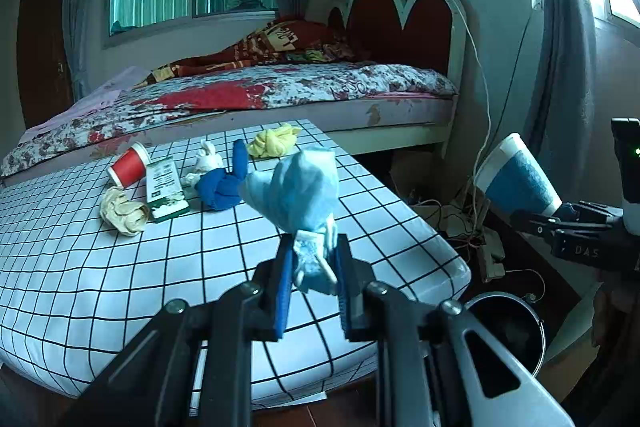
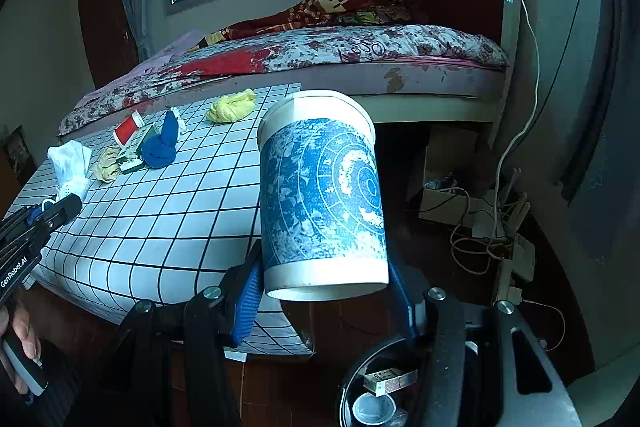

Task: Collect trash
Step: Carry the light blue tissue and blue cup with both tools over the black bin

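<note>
My left gripper (image 1: 314,263) is shut on a crumpled light blue tissue wad (image 1: 298,189), held above the right part of the checked table (image 1: 120,267). It also shows in the right wrist view (image 2: 70,163). My right gripper (image 2: 324,287) is shut on a blue-and-white patterned paper cup (image 2: 322,195), held beyond the table's right edge, above a black trash bin (image 2: 376,395); the cup also shows in the left wrist view (image 1: 518,175). On the table lie a red cup (image 1: 130,167), a green box (image 1: 164,193), a beige wad (image 1: 122,213), a blue cloth ball (image 1: 224,185), a white wad (image 1: 208,159) and a yellow wad (image 1: 274,141).
The black bin (image 1: 506,331) stands on the floor right of the table and holds a small box and a cup. A bed (image 1: 280,91) runs behind the table. Cables and cardboard (image 2: 480,219) clutter the floor by the wall.
</note>
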Demonstrator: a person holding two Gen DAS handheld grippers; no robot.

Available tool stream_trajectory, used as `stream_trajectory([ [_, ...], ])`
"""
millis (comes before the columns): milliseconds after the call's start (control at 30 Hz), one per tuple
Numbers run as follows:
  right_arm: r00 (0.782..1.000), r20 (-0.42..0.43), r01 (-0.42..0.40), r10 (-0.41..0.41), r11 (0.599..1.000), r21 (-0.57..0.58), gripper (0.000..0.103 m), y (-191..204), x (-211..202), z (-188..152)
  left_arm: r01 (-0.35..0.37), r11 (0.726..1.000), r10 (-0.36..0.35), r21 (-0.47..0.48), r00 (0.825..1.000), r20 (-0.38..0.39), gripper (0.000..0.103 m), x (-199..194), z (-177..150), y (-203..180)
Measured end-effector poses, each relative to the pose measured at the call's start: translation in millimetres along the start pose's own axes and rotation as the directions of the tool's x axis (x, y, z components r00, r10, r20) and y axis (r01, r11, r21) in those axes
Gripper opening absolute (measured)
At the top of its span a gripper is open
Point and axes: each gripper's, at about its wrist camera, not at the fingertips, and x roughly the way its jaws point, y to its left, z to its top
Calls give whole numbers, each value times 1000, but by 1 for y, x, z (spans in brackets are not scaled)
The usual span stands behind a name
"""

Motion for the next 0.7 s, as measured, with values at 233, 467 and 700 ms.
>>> stream_trajectory([
  [233, 999, -7, 47, -46, 999, 22, 57, -29, -14, -14, 60, 998, -60, 34, 998, -4, 20, 5, 2, -35],
  [467, 996, -20, 92, -91, 995, 45, 57, -57, -29, -31, 125, 990, -124, 69, 992, -15, 20, 10, 0, -68],
  [700, 991, -44, 132, -129, 989, 66, 57, -84, -39, -50, 203, 972, -199, 116, 979, -39, 20, 14, -5, -108],
])
